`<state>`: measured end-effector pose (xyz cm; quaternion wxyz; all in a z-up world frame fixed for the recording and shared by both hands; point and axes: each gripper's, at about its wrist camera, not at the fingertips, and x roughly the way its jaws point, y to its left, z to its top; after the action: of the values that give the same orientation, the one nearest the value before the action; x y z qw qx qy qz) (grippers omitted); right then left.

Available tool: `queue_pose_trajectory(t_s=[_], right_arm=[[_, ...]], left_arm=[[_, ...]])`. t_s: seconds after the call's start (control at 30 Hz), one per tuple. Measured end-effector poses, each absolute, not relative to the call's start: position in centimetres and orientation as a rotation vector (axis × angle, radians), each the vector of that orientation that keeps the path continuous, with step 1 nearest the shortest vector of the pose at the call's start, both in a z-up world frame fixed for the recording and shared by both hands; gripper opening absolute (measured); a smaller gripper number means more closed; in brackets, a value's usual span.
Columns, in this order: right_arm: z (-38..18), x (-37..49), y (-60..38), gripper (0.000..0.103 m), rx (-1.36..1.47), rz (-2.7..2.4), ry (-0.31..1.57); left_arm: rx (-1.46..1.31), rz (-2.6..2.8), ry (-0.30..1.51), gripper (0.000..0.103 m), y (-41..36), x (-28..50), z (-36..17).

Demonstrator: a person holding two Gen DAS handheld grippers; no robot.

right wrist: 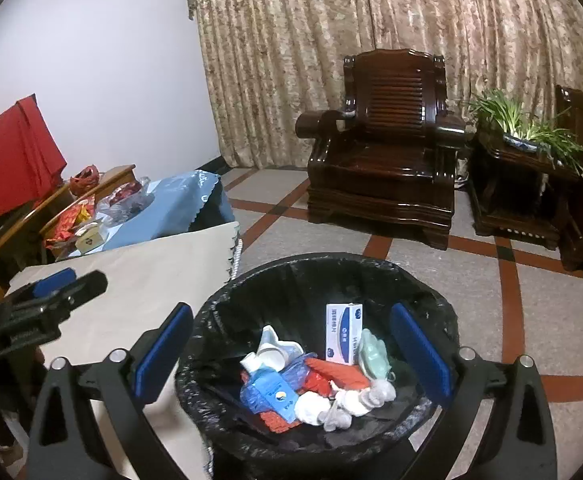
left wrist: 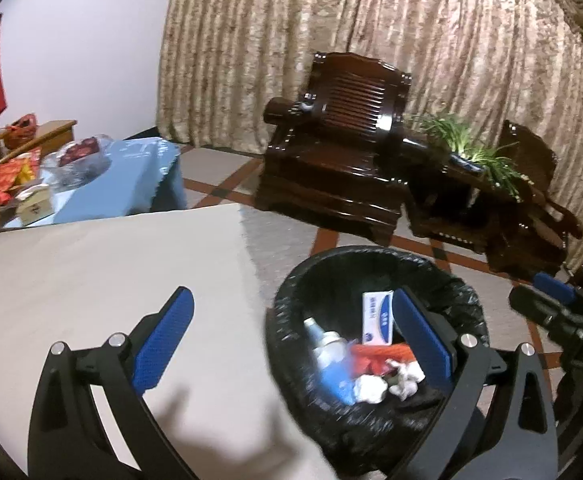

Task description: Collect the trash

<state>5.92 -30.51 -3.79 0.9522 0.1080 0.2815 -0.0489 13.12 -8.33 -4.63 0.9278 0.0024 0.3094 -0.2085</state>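
Observation:
A bin with a black liner (left wrist: 371,256) (right wrist: 331,266) stands on the floor against the beige-clothed table (left wrist: 91,280) (right wrist: 139,276). Inside it lie a white and blue box (left wrist: 377,318) (right wrist: 343,332), a pale bottle (left wrist: 325,346), crumpled tissues (left wrist: 369,388) (right wrist: 311,406), a blue pouch (right wrist: 269,394) and red wrappers (right wrist: 319,384). My left gripper (left wrist: 291,294) is open and empty, straddling the table edge and the bin's left rim. My right gripper (right wrist: 291,308) hangs open and empty above the bin's mouth.
A dark wooden armchair (left wrist: 331,148) (right wrist: 387,160) and a side table with a potted plant (right wrist: 523,132) stand beyond the bin, before a patterned curtain. A blue-covered table (right wrist: 171,212) with snack packets sits at the left. Tiled floor (right wrist: 491,288) lies to the right.

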Motion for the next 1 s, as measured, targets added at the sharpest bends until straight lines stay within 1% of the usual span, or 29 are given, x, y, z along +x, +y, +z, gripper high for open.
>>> queue_pose_trajectory(t_s=[0.33,1.0], right_arm=[[-2.0,4.5,-26.4,0.097,0.149,-0.071,0.565],[1.5,2.3,-23.4,0.097,0.109,-0.004,0.504]], left_arm=[[0.015,-0.363,0.633,0.097,-4.6,9.8,-3.4],[0.018,-0.344,0.53,0.097,-3.2,5.9,1.1]])
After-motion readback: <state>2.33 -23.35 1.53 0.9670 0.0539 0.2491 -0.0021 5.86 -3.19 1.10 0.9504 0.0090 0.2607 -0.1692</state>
